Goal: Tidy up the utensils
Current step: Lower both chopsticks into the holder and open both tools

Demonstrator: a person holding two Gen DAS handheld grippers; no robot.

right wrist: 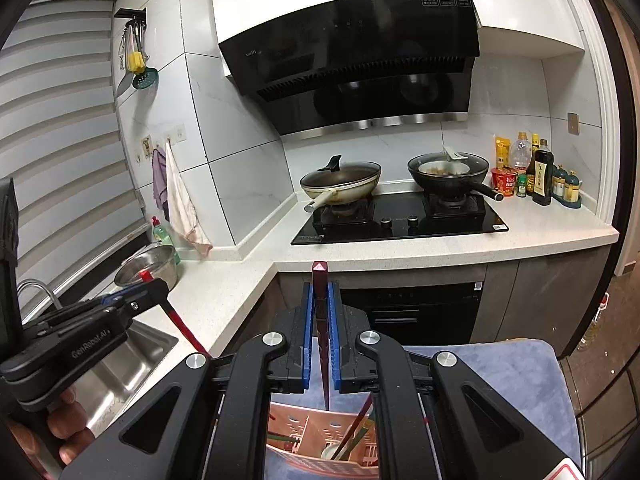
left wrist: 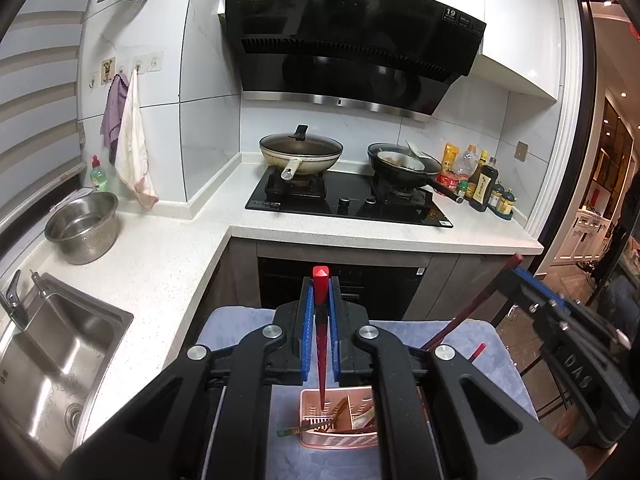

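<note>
Two claws, each pinching one chopstick: left claw (left wrist: pixel 320 304) grips a red chopstick (left wrist: pixel 321 280), right claw (right wrist: pixel 320 312) a dark-red chopstick (right wrist: pixel 320 280), both tips over one pink basket (left wrist: pixel 340 440) on a blue towel (left wrist: pixel 496 360).

Home kitchen: range hood (left wrist: pixel 352 40), gas hob (left wrist: pixel 348 200), probably steel sink (left wrist: pixel 52 360).

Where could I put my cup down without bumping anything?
Bare white counter lies between the steel colander, the sink and the black stove. The corner by the sauce bottles is crowded.
</note>
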